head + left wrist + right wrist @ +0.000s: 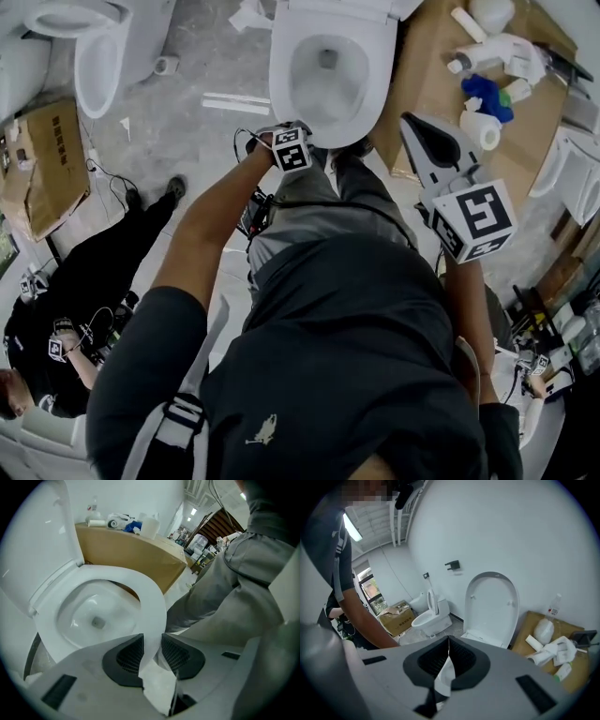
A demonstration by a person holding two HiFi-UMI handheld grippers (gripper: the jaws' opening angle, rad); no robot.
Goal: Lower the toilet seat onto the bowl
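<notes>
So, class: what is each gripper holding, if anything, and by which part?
The left gripper grips the toilet seat by its front rim, one pad on each side. The right gripper is shut and holds nothing.

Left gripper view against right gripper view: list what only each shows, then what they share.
Only the left gripper view: the left gripper closed on the toilet seat over the bowl, beside grey trousers. Only the right gripper view: the right gripper shut and empty, a second toilet. Both: the raised lid and the cardboard with paper rolls.
</notes>
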